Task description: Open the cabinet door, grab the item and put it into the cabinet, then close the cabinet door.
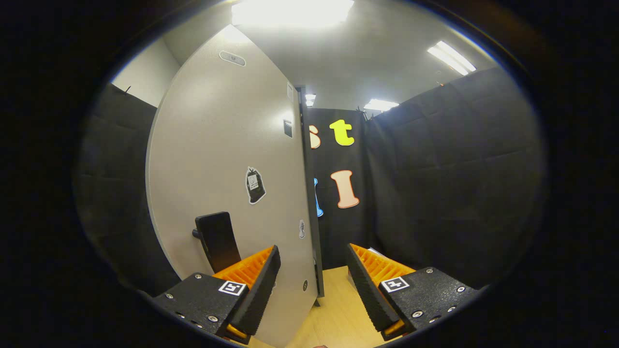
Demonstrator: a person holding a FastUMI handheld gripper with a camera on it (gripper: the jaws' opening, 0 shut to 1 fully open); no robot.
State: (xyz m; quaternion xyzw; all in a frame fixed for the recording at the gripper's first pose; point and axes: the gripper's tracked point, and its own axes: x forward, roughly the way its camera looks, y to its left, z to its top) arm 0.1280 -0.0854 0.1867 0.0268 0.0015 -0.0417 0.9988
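Note:
A tall grey cabinet door (pixel 217 164) stands just ahead of my gripper (pixel 313 280), its outer face turned toward me and its free edge running down between the fingers. A black handle (pixel 216 239) sticks out low on the door, just beyond the left finger (pixel 261 285). The gripper is open with nothing held; the left finger is close beside the door's face and the right finger (pixel 367 285) is clear of it. The door carries a few small stickers (pixel 255 185).
Black cloth booth walls (pixel 445 183) close the space to the right and behind the door. A light wooden surface (pixel 338 309) lies below the fingers, reaching to the cloth wall.

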